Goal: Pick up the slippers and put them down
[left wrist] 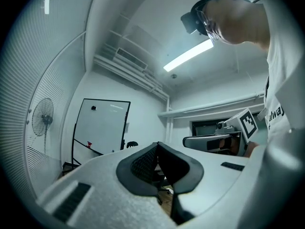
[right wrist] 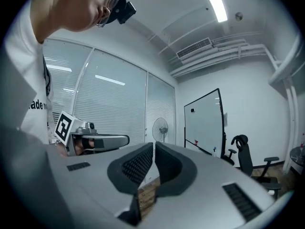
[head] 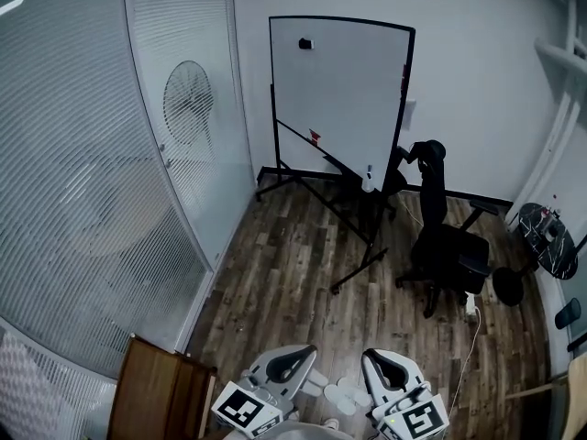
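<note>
- Two grippers: the left gripper and the right gripper sit side by side at the bottom centre of the head view. Each carries one marker cube.
- The left gripper has its tongs pressed together at the tips, with nothing between them.
- The right gripper has its tongs drawn together too, and they pinch nothing.
- The slippers appear only in the head view. They are pale rounded shapes on the plank floor, bottom centre, between the two grippers. They are too small to count surely.
- One whiteboard on a wheeled stand, upper centre, shows in all three views.
- One standing fan, upper left behind the slatted glass, also shows in all three views.
- One black office chair, right of centre, shows clearly in the head and right gripper views.
- The head view alone shows one round table at the right edge and one wooden cabinet at lower left.
- Only the gripper views show the ceiling light and the person in a white shirt. Each also shows the other gripper at its edge.
</note>
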A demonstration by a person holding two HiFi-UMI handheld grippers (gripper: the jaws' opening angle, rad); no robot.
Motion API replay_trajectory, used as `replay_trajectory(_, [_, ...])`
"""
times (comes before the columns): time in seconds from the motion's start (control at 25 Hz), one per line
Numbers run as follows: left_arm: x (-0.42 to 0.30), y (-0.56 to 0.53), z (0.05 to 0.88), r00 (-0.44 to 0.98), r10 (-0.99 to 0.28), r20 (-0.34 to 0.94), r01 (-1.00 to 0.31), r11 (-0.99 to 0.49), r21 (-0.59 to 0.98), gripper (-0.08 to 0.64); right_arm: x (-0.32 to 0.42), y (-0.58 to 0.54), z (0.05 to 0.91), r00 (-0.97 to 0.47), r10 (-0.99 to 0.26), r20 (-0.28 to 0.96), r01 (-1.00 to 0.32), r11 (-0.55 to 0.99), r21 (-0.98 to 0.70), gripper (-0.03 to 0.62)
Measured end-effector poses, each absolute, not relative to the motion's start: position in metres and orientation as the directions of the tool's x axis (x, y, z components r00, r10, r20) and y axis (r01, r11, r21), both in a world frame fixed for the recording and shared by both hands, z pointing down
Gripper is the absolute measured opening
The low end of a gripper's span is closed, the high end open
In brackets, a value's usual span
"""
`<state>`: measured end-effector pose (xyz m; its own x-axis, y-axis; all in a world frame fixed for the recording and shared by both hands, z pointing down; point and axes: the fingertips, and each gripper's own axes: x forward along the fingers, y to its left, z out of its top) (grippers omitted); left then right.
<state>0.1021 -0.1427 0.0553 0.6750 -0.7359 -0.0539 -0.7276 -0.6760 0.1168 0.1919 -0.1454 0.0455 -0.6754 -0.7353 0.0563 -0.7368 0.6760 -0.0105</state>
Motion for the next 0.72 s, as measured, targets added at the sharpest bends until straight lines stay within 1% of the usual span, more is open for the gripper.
replay_trajectory(0.12, [0.103,-0.145,0.056,0.675,-0.735,-0.068,-0.728,-0.678,0.106,0.012,0.191,-0.149,0.045,-0.676,-0.734,0.057,-0.736,0.677,-0.001,0.021])
replay_trajectory(0.72, [0.109,-0.157,0.058,0.681,-0.731,-0.05,-0.72,-0.681,0.132,0.012,0.19,-0.159,0.044,-0.686,-0.726,0.051,-0.726,0.687,0.022,0.02])
